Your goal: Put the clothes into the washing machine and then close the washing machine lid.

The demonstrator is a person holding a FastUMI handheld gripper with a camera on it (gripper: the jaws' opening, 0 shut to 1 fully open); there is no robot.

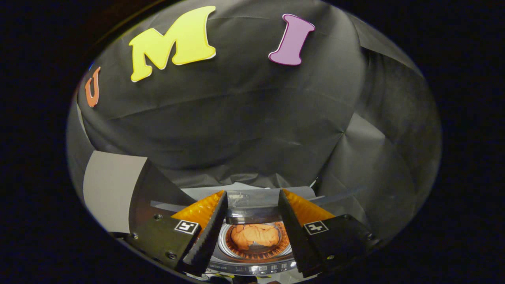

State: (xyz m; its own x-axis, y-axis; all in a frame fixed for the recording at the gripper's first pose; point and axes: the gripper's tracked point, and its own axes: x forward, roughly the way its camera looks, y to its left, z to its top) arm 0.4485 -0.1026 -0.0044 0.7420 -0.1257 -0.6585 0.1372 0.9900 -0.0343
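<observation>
Orange crumpled clothes (255, 235) lie inside the round drum of the grey top-loading washing machine (252, 267), seen between the fingers of the hand-held gripper (252, 193) and below them. The gripper's fingers stand spread apart, holding nothing, with the machine's raised transparent lid (252, 198) just beyond their tips. The markings on the machine's control panel, nearest the gripper, are too small to read.

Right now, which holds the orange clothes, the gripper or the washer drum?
The drum: the orange clothes lie inside it, beyond the gripper, whose open fingers hold nothing.
</observation>
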